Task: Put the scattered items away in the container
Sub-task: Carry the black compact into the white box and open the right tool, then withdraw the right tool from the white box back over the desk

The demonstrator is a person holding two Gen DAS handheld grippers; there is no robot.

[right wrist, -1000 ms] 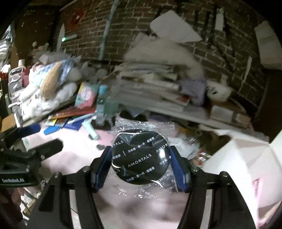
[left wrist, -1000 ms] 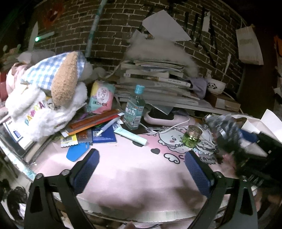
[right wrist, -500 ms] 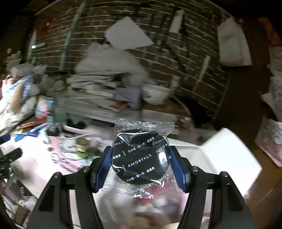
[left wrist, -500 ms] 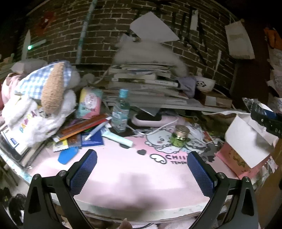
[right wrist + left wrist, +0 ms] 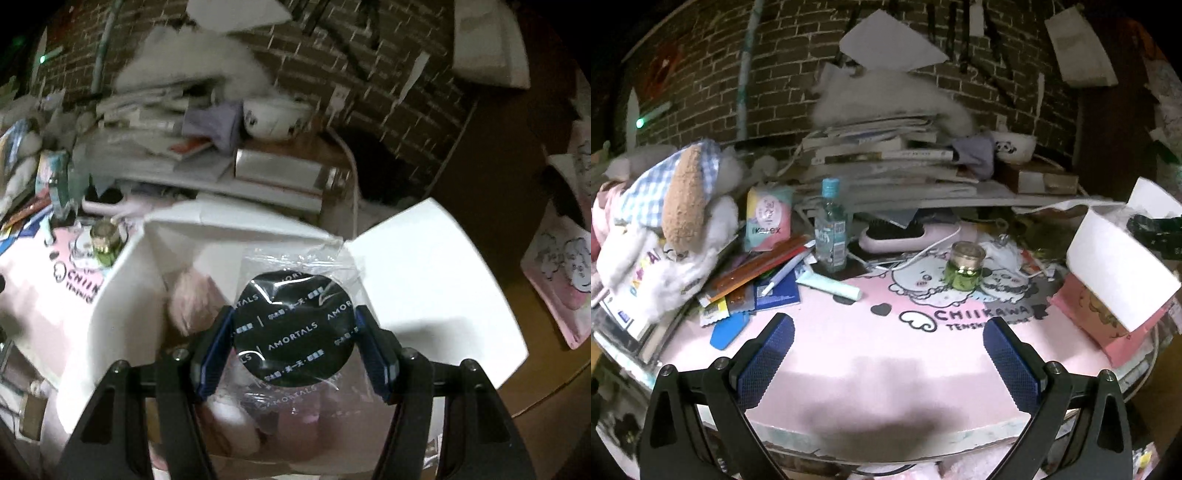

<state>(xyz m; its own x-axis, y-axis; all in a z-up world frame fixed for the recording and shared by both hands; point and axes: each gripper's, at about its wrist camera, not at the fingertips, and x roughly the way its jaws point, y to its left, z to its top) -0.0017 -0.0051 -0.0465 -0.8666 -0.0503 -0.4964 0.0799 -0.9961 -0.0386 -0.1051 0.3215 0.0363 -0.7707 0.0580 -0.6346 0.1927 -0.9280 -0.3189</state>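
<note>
Above box [image 5: 424, 266], disc [image 5: 293, 328] between fingers [image 5: 216, 354]

Black disc [image 5: 293, 326], white box [image 5: 424, 266], pink mat [image 5: 886, 354].

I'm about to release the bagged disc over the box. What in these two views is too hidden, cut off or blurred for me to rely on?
- Box floor, right wrist view: covered by the bagged black disc and right gripper; free space unknown.
- Pink items inside, right wrist view: blurred, kind unclear.
- Box interior, left wrist view: hidden behind its raised flap.
- Small print on the disc's bag, right wrist view: too small to read.
- Left gripper: open, holds nothing.
</note>
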